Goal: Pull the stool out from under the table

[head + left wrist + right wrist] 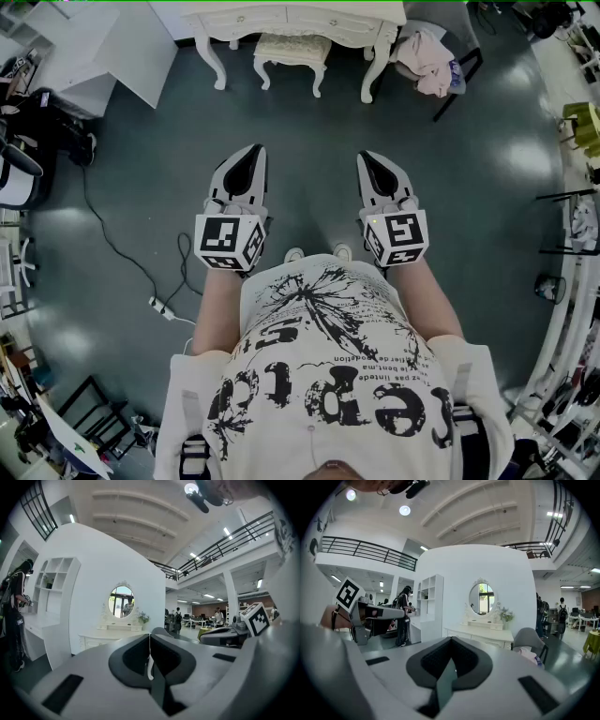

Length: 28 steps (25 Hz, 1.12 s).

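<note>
A cream stool (292,52) with curved legs stands tucked under the white dressing table (300,21) at the top of the head view. The dressing table (112,635) with its oval mirror shows in the left gripper view, and the table (485,633) again in the right gripper view. My left gripper (246,159) and right gripper (371,166) are held side by side in front of me, well short of the stool. Both are shut with nothing between their jaws.
A grey chair (431,58) draped with clothes stands right of the table. A white cabinet (103,47) is at the left. A power strip (161,307) and cable lie on the dark floor at my left. Racks (577,234) line the right side.
</note>
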Motion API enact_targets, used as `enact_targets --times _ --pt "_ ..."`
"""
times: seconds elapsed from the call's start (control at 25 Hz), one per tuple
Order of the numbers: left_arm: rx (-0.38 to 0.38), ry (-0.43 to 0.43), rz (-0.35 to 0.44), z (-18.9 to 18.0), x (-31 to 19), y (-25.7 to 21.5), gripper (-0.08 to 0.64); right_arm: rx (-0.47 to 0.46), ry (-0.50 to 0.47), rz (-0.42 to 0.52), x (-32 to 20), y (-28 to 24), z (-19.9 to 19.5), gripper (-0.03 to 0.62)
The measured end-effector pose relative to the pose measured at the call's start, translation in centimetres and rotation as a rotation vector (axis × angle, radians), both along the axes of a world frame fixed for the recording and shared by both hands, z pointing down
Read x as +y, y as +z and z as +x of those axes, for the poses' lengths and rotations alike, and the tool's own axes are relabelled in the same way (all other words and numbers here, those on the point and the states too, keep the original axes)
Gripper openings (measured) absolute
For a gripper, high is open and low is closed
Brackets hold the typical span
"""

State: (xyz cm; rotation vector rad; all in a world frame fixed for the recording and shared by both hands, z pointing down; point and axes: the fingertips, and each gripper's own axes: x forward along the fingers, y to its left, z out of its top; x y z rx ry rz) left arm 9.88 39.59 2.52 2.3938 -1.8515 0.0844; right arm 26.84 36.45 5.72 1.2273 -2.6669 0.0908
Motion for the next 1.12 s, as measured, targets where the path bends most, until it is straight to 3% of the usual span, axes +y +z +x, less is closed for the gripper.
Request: enact_targets --times 0.32,0.6,0.84,1.0,1.04,1.12 --pt "0.011 0.009 0.005 0.4 0.0 0.0 0.021 -0.073 0.003 -0.066 0.0 -0.2 0.0 0.017" --pt "0.028 0.019 0.003 -0.4 0.3 0.2 0.021 -0.042 0.027 -0.062 0.1 -0.2 -0.6 0.017" --pt "0.028 0.029 -0.002 -2.9 0.5 0.5 0.021 0.009 0.056 -0.027 -0.1 0.3 -2.6 0.018" --pt "0.025 0.027 -0.013 -6.0 0.5 1.3 0.020 -0.027 0.062 -0.047 -0.2 0.7 -5.2 0.020" --pt "0.026 0.023 -0.015 -6.8 0.4 1.5 0.021 -0.030 0.055 -0.049 -0.2 0.7 -6.0 0.039" --pt "0.030 0.014 -0.022 -8.2 0.1 1.9 0.020 -0.014 0.045 -0.043 -0.5 1.0 -7.5 0.225"
